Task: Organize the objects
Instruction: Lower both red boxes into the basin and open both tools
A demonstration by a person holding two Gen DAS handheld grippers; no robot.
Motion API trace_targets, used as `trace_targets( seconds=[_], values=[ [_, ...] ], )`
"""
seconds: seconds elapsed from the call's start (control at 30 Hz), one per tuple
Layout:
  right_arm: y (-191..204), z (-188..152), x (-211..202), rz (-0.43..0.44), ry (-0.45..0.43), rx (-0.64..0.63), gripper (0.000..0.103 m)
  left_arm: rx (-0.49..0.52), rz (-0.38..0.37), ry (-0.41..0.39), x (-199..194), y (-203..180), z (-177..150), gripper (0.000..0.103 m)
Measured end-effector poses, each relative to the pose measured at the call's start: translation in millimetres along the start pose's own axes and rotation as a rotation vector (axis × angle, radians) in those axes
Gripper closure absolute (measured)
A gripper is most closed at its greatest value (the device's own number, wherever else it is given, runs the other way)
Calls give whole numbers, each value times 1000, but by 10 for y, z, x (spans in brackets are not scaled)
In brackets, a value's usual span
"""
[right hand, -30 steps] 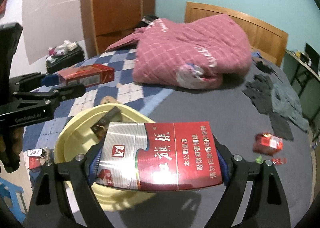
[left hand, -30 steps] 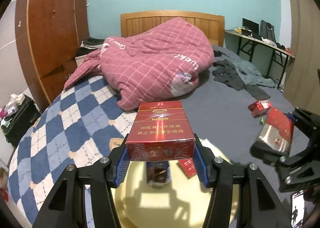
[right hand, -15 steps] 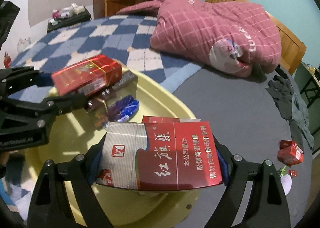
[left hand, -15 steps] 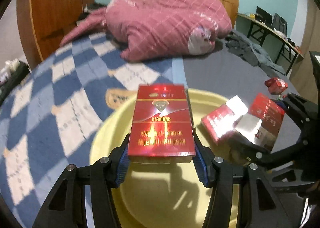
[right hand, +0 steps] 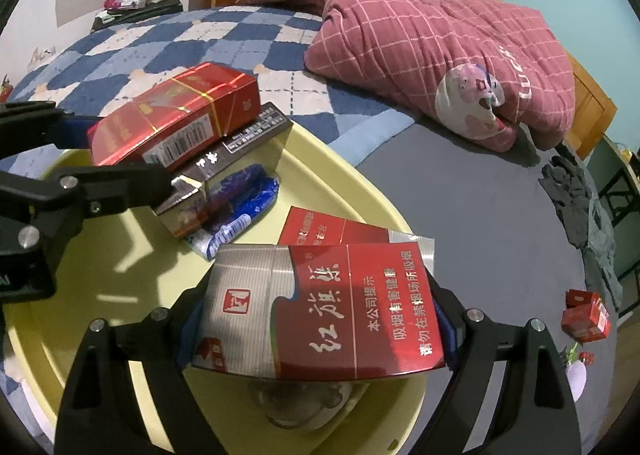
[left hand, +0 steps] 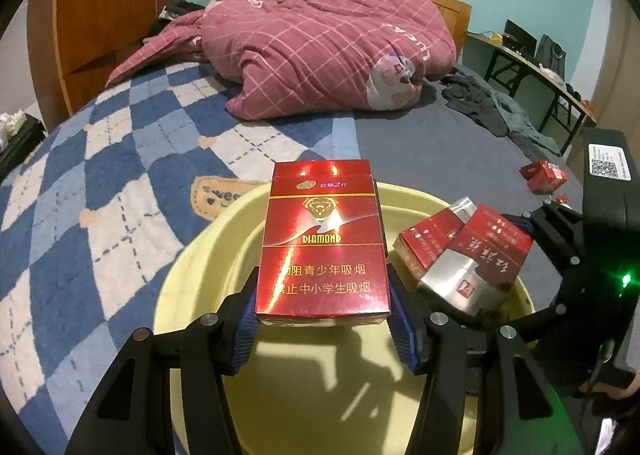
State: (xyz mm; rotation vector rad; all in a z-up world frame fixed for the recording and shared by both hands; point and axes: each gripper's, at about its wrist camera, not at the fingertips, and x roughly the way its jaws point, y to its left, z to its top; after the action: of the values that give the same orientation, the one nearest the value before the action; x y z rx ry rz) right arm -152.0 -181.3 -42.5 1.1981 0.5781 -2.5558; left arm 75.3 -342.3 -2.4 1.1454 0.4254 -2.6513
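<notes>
My left gripper [left hand: 324, 319] is shut on a red Diamond cigarette pack [left hand: 324, 243] and holds it over the yellow basin [left hand: 192, 267]. It also shows in the right wrist view [right hand: 172, 119]. My right gripper [right hand: 320, 319] is shut on a red and silver cigarette pack [right hand: 320, 303], also over the basin [right hand: 340, 191]; this pack shows in the left wrist view [left hand: 476, 267]. In the basin lie a red pack [right hand: 320, 231], a dark brown pack [right hand: 224, 163] and a blue wrapper [right hand: 244, 199].
The basin sits on a bed with a blue checked blanket [left hand: 100, 183] and a grey sheet [right hand: 480, 207]. A pink quilt [left hand: 320, 51] is heaped at the back. A small red box [right hand: 584, 315] lies on the sheet at right. Dark clothes [right hand: 580, 191] lie beyond.
Both grippers have kept their packs and come in lower over the basin. The view has tilted down from the room toward the basin's inside.
</notes>
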Motion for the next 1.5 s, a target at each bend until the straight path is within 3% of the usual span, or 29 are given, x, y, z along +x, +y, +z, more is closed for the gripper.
trace_targets(
  seconds=[0.1, 0.23, 0.43, 1.0, 1.07, 1.13, 1.2, 1.27, 1.37, 1.5],
  values=[
    [24, 5, 13, -8, -5, -5, 15, -24, -34, 19, 35, -18, -23, 47],
    [25, 9, 14, -7, -9, 0, 15, 25, -15, 17, 51, -148, -44, 47],
    [30, -4, 19, -14, -17, -11, 15, -33, -32, 74, 215, -155, -91, 47],
    [78, -18, -81, -22, -42, -66, 14, -48, 3, 49, 115, -101, -56, 46],
    [109, -13, -134, -30, -53, -90, 12, -56, 8, 37, 61, -88, -37, 42],
    [131, -9, -177, -34, -62, -101, 9, -69, 20, 18, -10, -66, -11, 31],
    [138, 4, -235, -35, -72, -102, 0, -78, 29, 0, -71, -59, 4, 25],
    [132, 14, -283, -38, -85, -101, 0, -84, 46, -14, -135, -58, 16, 19],
    [117, 30, -319, -40, -77, -95, 0, -91, 87, -27, -201, -65, 20, 2],
    [77, 30, -376, -42, -62, -92, 0, -100, 115, -24, -274, -95, 57, 0]
  ],
)
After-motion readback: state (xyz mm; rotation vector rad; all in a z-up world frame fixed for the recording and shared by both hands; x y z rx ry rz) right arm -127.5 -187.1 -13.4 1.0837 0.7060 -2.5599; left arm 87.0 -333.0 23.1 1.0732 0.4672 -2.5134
